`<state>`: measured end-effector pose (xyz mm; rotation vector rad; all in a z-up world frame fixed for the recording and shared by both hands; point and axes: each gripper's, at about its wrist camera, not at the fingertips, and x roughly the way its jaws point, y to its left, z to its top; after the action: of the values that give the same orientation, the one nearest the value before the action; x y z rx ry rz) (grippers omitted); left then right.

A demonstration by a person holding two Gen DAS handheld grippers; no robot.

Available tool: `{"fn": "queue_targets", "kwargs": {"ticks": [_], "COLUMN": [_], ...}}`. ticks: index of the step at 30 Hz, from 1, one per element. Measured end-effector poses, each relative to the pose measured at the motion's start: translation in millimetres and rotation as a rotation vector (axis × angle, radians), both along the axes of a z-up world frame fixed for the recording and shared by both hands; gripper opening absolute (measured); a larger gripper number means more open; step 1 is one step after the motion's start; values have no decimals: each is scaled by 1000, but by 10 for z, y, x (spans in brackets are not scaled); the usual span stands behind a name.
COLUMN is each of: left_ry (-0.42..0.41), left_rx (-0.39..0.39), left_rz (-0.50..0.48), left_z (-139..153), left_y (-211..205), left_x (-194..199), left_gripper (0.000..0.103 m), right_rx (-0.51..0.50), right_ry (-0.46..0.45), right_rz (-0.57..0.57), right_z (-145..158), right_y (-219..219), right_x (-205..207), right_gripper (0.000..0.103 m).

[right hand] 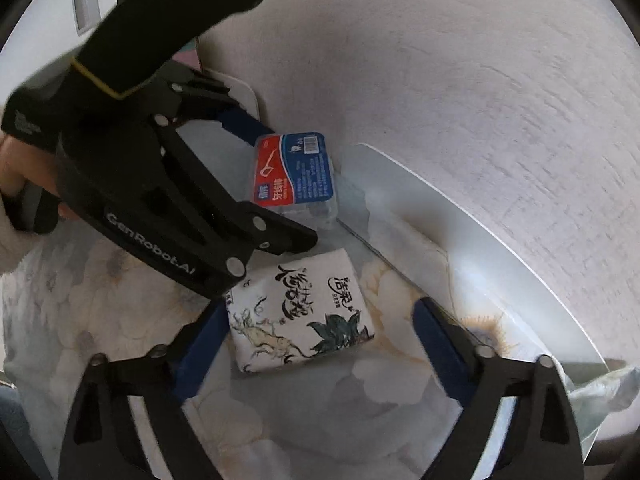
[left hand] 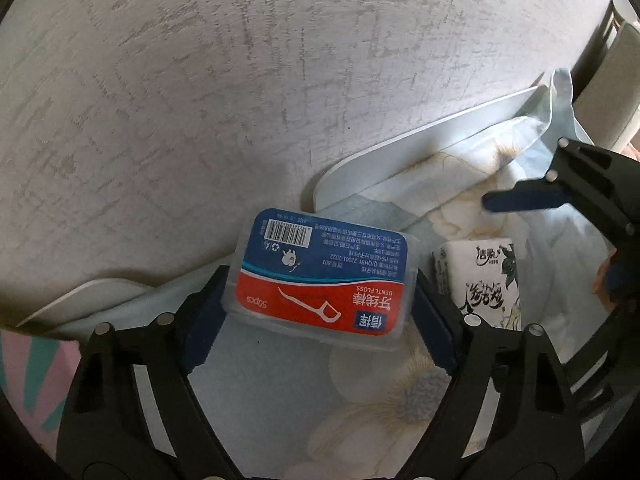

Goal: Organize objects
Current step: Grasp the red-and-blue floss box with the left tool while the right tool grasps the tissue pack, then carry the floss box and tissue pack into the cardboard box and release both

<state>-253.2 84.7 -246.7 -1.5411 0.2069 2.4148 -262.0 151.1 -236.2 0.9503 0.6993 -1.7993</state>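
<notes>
1. The left gripper (left hand: 320,312) has its blue pads on both short ends of a clear dental floss box (left hand: 324,276), which bears a red and blue label with a barcode; the pads look pressed against it, so it is gripped.
2. The floss box lies on a floral cloth (left hand: 384,412) just inside the corner of a pale tray rim (left hand: 424,138), tilted against it.
3. The right gripper (right hand: 316,336) straddles a white tissue pack (right hand: 300,312) printed with black calligraphy and green leaves. Its left pad touches the pack's edge; its right pad stands apart from it, so the jaws are still wide and grip nothing.
4. The tissue pack lies flat on the same cloth, just beside the floss box and near the tray rim.
5. In the right wrist view a hand (right hand: 24,176) in a black glove holds the left gripper's body; whether the box is lifted clear of the cloth is hard to tell.
6. Beyond the rim spreads a grey textured tabletop (left hand: 200,80).
</notes>
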Motion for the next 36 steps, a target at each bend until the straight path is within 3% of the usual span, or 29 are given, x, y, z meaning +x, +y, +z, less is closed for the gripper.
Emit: {"fn": "queue_targets", "kwargs": {"ticks": [2, 4, 12, 23, 28, 36], "left_ry": [0, -3, 1, 43, 78, 153], "left_rx": [2, 9, 42, 64, 85, 107], "left_rz": [-3, -1, 10, 49, 88, 169], "left_z": [4, 13, 119, 507, 744, 1222], "left_y": [-11, -27, -99, -247, -495, -526], "left_x": [-4, -14, 2, 211, 477, 895], "left_gripper": [83, 83, 83, 83, 83, 83], "right_rx": [2, -1, 2, -21, -36, -60], "right_ry": [-15, -25, -18, -41, -54, -45], "right_rz": [13, 16, 15, -51, -116, -159], "right_z": [-15, 3, 98, 364, 566, 1040], "right_y": [-19, -28, 10, 195, 311, 341], "right_x": [22, 40, 125, 208, 213, 264], "right_gripper": [69, 62, 61, 61, 61, 61]}}
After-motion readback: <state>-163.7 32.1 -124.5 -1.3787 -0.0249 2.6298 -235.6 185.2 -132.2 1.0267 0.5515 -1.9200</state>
